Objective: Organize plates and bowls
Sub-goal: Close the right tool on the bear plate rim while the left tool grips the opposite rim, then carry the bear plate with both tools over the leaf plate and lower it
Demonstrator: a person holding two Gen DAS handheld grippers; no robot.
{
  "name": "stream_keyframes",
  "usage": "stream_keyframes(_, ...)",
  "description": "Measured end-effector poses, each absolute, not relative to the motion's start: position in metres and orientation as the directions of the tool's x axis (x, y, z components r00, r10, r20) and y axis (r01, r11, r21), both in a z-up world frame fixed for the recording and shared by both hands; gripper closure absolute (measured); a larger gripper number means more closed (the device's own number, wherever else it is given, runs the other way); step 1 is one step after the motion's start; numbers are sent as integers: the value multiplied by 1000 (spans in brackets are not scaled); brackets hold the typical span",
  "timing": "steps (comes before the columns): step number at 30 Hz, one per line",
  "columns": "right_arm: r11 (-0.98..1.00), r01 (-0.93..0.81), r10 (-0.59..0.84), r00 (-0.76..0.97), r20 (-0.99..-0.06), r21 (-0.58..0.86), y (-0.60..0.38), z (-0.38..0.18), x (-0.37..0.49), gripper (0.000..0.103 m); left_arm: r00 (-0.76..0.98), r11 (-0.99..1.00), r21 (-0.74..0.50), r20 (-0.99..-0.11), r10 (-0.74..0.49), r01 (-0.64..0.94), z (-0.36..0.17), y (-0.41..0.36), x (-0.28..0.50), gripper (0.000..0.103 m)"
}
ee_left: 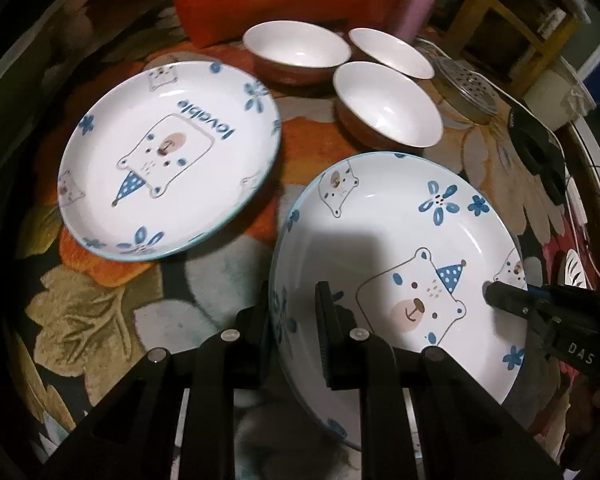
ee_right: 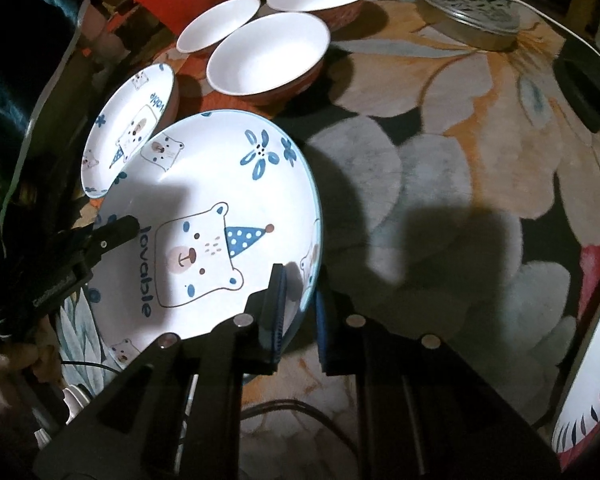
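- Left hand-held gripper (ee_left: 294, 332) pinches the near rim of the bear plate (ee_left: 400, 264), one finger inside, one outside.
- Right hand-held gripper (ee_right: 300, 312) clamps the opposite rim — so both share the load.
- That plate looks tilted, seemingly lifted off the floral bench (ee_right: 440, 168).
- A second bear plate (ee_left: 168, 160) lies just beside it; three brown bowls (ee_left: 388, 104) cluster beyond.
- Glazed ceramic — stiff, fairly heavy, slippery, chippable. I'd judge the rim the only hold; keep it level.
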State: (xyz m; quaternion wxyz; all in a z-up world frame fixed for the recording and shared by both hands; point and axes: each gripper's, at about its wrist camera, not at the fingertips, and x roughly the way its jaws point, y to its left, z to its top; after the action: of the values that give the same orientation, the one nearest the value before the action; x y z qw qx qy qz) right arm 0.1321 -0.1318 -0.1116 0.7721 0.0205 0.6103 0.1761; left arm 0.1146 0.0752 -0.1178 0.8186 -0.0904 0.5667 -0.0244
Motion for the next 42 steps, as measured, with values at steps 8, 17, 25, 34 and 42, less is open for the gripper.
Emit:
stream_keyframes(8, 947, -203, 288, 208, -935, 247, -159, -103, 126, 89, 368, 986, -168, -916, -160, 12, -107, 43, 118, 85)
stream_keyframes(17, 961, -128, 269, 237, -934, 244, -206, -92, 112, 89, 365, 979, -170, -909, -199, 112, -99, -10, 122, 85)
stream_keyframes(25, 971, -55, 239, 256, -937, 233, -257, -81, 99, 89, 354, 962, -173, -904, -240, 209, -92, -69, 122, 85)
stream_keyframes(34, 975, 33, 205, 265, -942, 221, -319, -74, 79, 89, 325, 930, -181, -901, -287, 319, -90, -135, 115, 85)
stream_keyframes(42, 973, 110, 172, 253, -952, 205, -369, -74, 56, 89, 289, 894, -177, -905, -312, 410, -93, -191, 104, 84)
